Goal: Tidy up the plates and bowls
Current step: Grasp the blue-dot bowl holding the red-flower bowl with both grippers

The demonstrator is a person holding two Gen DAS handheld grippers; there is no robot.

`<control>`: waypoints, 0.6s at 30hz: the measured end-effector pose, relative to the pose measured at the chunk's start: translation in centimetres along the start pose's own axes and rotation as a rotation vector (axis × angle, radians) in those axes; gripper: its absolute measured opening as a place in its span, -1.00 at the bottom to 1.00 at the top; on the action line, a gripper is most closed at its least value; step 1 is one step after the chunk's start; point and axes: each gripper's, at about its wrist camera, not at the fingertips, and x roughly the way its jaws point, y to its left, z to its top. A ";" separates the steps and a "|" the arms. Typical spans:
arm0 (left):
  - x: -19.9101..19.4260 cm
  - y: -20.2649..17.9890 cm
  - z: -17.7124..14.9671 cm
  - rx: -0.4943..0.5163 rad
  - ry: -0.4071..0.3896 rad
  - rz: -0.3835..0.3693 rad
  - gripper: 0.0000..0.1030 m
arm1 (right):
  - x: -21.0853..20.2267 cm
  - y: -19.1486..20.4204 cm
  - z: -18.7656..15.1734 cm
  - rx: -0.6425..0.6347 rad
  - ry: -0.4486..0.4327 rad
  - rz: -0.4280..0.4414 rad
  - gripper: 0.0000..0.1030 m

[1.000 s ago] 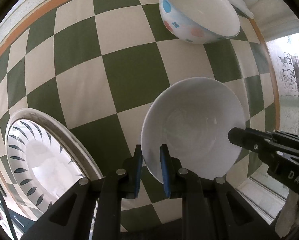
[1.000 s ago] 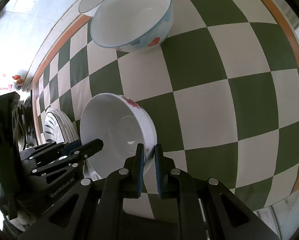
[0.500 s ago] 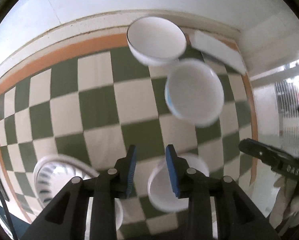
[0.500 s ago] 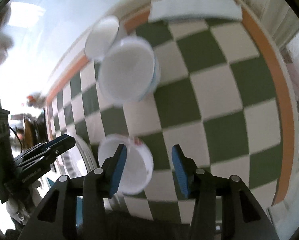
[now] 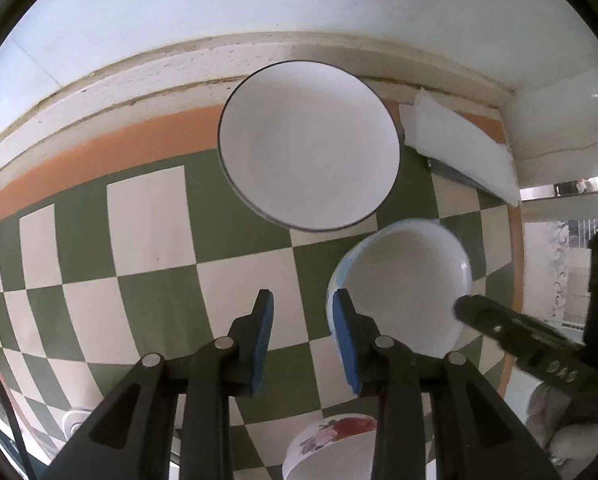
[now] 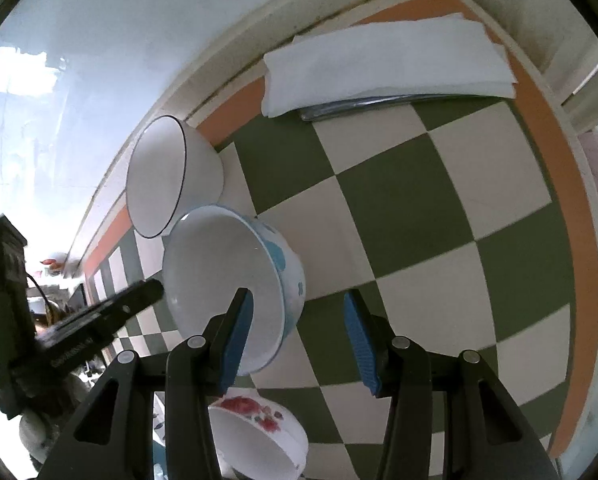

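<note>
A blue-spotted white bowl [image 5: 411, 280] [image 6: 227, 276] stands on the checked cloth. My left gripper [image 5: 303, 340] is open, its right finger at the bowl's left rim. My right gripper [image 6: 299, 340] is open, with the bowl's right rim between its fingers. A white bowl with a dark rim [image 5: 311, 144] [image 6: 167, 176] stands behind it by the wall. A red-flowered bowl [image 5: 331, 444] [image 6: 259, 432] sits below both grippers, held by neither.
A folded white cloth on a flat grey tray [image 6: 387, 64] [image 5: 459, 144] lies at the far right by the wall. The checked green and cream tablecloth [image 6: 439, 216] has an orange border. The wall runs along the back.
Both grippers let go of the flowered bowl, opened, lifted and moved forward to the blue-spotted bowl. The flowered bowl and the striped plate dropped out toward the lower edge.
</note>
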 end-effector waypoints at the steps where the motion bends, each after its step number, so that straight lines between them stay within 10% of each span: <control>1: 0.0 -0.1 0.2 0.005 -0.006 -0.003 -0.44 | 0.3 0.2 0.1 -0.004 0.007 0.001 -0.02; 9: 1.3 -0.7 0.6 0.046 0.030 -0.031 -0.46 | 2.8 1.2 1.5 -0.024 0.026 -0.002 -0.07; 15: 4.1 -1.4 0.1 0.074 0.085 -0.040 -0.76 | 3.6 1.4 1.7 -0.036 0.040 -0.054 -0.76; 18: 4.4 -1.8 -0.3 0.075 0.082 -0.040 -0.81 | 3.8 1.5 1.5 -0.037 0.037 -0.054 -0.76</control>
